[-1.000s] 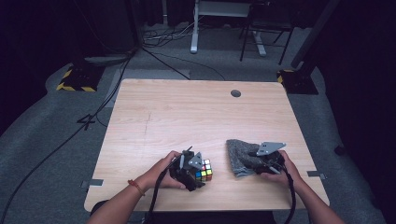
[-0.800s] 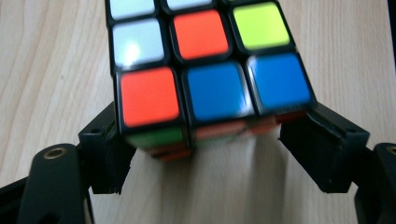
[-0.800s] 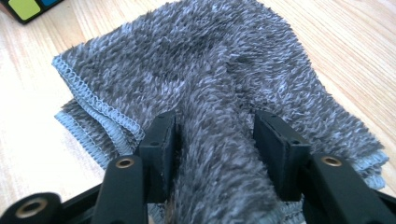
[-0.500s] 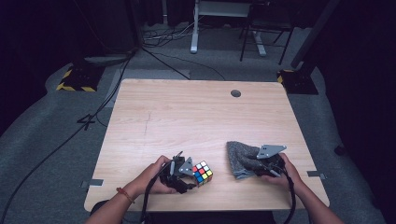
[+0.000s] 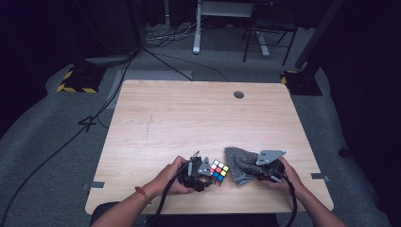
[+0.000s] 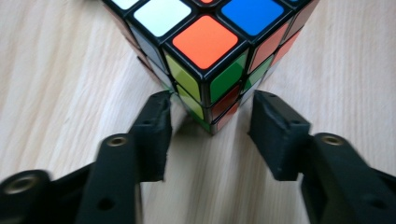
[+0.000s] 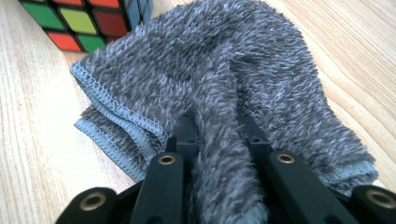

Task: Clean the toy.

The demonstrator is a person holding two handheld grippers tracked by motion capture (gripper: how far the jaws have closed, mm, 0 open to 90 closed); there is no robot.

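While the cube (image 5: 219,171) sits on the table (image 5: 189,118) in the lower middle of the high view, the left gripper (image 5: 202,173) is right up against its left side. In the left gripper view the cube's (image 6: 210,56) corner pokes between the jaws, which clamp its two faces. Just right of the cube lies a fuzzy grey cloth (image 5: 239,163). The right gripper (image 5: 257,171) has been closing and pinches a raised fold of that cloth (image 7: 219,154).
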